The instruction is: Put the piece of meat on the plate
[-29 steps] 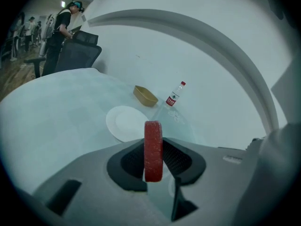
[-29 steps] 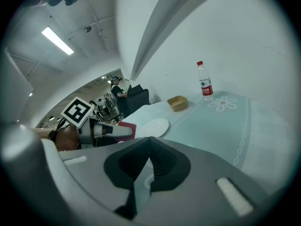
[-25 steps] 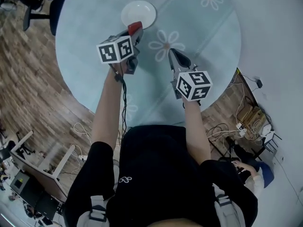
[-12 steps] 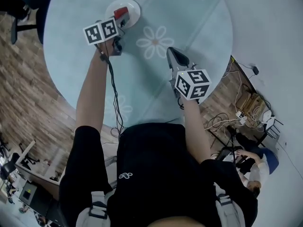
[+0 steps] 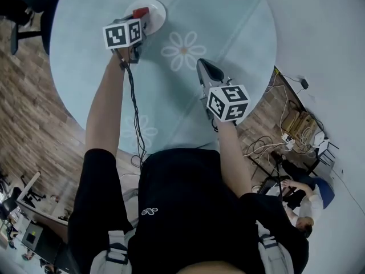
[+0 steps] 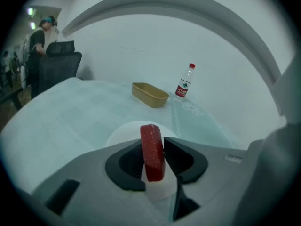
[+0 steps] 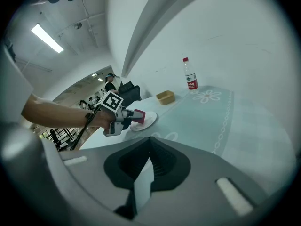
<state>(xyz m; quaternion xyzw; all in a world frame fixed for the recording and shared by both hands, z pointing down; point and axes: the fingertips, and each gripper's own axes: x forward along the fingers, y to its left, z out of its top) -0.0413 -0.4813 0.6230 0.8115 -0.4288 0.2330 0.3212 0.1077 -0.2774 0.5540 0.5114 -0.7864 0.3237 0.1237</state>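
The red piece of meat (image 6: pixel 152 152) stands on edge between my left gripper's (image 6: pixel 157 145) jaws, over the small white plate (image 6: pixel 121 133). These jaws are opening: a thin gap shows between the meat and the right jaw. In the head view the left gripper (image 5: pixel 142 16) reaches over the plate (image 5: pixel 157 7) at the table's far left, with the meat (image 5: pixel 141 12) at its tip. My right gripper (image 5: pixel 202 67) hovers over the middle of the table, shut and holding nothing. From the right gripper view (image 7: pixel 149 142), the meat (image 7: pixel 138 117) and plate (image 7: pixel 148 120) lie ahead to the left.
A tan oblong tray (image 6: pixel 149 94) and a water bottle (image 6: pixel 185 81) stand at the far side of the round pale-blue flowered table (image 5: pixel 228 44). An office chair (image 6: pixel 59 67) and a person are behind it. Cables (image 5: pixel 296 136) lie on the floor to the right.
My left gripper has carried the meat away from me and to the left, from beside the plate to over it. The right gripper has hardly moved.
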